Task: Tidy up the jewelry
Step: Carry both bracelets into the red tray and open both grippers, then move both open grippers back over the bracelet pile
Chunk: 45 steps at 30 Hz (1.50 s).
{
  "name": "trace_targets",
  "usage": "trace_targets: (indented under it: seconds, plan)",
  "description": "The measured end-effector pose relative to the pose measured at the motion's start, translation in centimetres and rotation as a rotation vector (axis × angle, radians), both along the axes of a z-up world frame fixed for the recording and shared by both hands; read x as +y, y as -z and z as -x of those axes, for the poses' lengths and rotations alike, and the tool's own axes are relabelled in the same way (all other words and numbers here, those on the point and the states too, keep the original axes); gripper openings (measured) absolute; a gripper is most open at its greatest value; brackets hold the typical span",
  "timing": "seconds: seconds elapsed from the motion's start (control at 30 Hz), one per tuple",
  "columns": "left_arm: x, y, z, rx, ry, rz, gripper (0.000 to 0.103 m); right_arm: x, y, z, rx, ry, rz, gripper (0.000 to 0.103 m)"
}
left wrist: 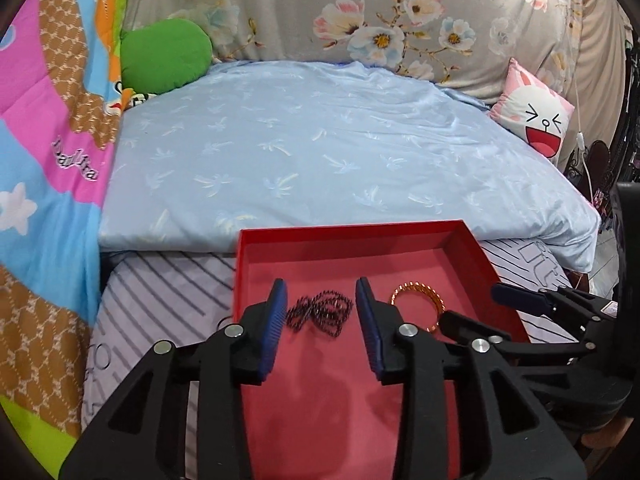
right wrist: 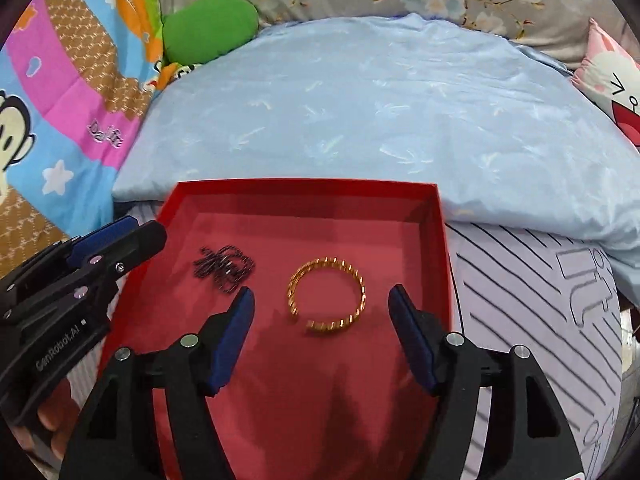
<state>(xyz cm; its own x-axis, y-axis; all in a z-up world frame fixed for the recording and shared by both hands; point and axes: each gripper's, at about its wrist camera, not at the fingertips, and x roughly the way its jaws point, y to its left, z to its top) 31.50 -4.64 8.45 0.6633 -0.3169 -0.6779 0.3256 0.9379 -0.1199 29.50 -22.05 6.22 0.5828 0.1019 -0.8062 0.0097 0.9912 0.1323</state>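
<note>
A red tray [left wrist: 476, 248] [right wrist: 442, 240] lies on the bed. Inside it lie a tangled dark beaded chain [left wrist: 320, 312] [right wrist: 224, 268] and a twisted gold open bangle [left wrist: 418, 300] [right wrist: 326, 296]. My left gripper [left wrist: 322, 300] is open over the tray, its blue fingers either side of the chain, just short of it. My right gripper [right wrist: 322, 304] is open, its fingers either side of the bangle. Each gripper also shows in the other's view: the right [left wrist: 520, 304] beside the bangle, the left [right wrist: 112, 236] at the tray's left edge.
The tray sits on a striped lilac sheet [right wrist: 528, 300]. Behind it lies a folded light blue quilt [left wrist: 320, 152]. A green cushion [left wrist: 164, 56], a colourful cartoon blanket [left wrist: 48, 160], a floral pillow [left wrist: 360, 12] and a pink rabbit cushion [left wrist: 536, 120] surround the bed.
</note>
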Motion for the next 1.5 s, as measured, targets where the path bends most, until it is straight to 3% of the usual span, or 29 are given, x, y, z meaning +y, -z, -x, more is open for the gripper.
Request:
trace_targets:
  seconds: [0.13,0.3,0.6,0.83,1.0,1.5]
  plan:
    - [1.7,-1.0,4.2,-0.013,-0.002,0.005,0.036,-0.3,-1.4,4.9,-0.034,0.009,-0.019,0.071]
    - [3.2,-1.3,9.4,-0.012,-0.003,0.01,0.037,0.4,-2.3,10.9,-0.066,0.019,0.037,0.072]
    - [4.4,1.0,17.7,0.044,-0.022,0.024,0.037,0.5,-1.0,20.0,-0.052,0.066,0.027,0.072]
    - [4.3,2.6,22.2,0.064,-0.024,0.015,0.038,-0.1,0.8,24.2,-0.015,0.104,0.005,0.072]
    - [5.2,3.8,24.7,0.082,-0.045,0.019,0.045,0.5,1.6,26.6,-0.008,0.098,0.024,0.072]
    - [6.2,7.0,27.7,0.146,-0.085,0.015,0.045,2.5,4.5,29.2,0.051,0.043,0.012,0.069]
